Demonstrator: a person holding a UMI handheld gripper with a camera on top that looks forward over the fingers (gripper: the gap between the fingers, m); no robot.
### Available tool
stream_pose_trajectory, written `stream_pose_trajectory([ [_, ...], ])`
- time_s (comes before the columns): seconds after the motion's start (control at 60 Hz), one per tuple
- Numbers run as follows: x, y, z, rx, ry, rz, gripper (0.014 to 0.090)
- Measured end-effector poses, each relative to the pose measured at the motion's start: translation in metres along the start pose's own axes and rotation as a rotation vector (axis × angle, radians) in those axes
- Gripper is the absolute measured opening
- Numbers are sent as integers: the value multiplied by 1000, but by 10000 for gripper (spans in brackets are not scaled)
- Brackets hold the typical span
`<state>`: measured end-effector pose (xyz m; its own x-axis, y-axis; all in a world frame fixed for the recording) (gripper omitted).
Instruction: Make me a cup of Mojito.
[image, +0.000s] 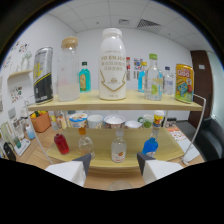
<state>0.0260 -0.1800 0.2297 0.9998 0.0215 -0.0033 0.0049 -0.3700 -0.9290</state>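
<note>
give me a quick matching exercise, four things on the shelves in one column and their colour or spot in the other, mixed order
Things:
1. big bottle beyond the tongs, which stand open
2. small bottle
3. can
4. small bottle

Descriptions:
A. red, lower shelf
B. white, middle of the top shelf
C. yellow, far right of the top shelf
D. teal, top shelf

Pairs: 1-B, 2-D, 3-C, 4-A

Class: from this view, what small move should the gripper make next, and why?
Probably ease forward toward the lower wooden shelf. The open gripper holds nothing, and the small clear bottle with an orange label stands just beyond its fingers, out of reach.
</note>
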Motion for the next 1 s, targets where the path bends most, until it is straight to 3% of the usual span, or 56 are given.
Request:
stream_pose_trajectory([
  [0.1, 5, 1, 31, -28, 1, 19, 815],
  [0.217, 10, 11, 58, -66, -1, 38, 708],
  [0.5, 12, 18, 83, -85, -16, 58, 364],
  [0.75, 10, 17, 72, -86, -22, 43, 348],
  [1.0, 29, 0, 10, -21, 51, 24, 339],
])
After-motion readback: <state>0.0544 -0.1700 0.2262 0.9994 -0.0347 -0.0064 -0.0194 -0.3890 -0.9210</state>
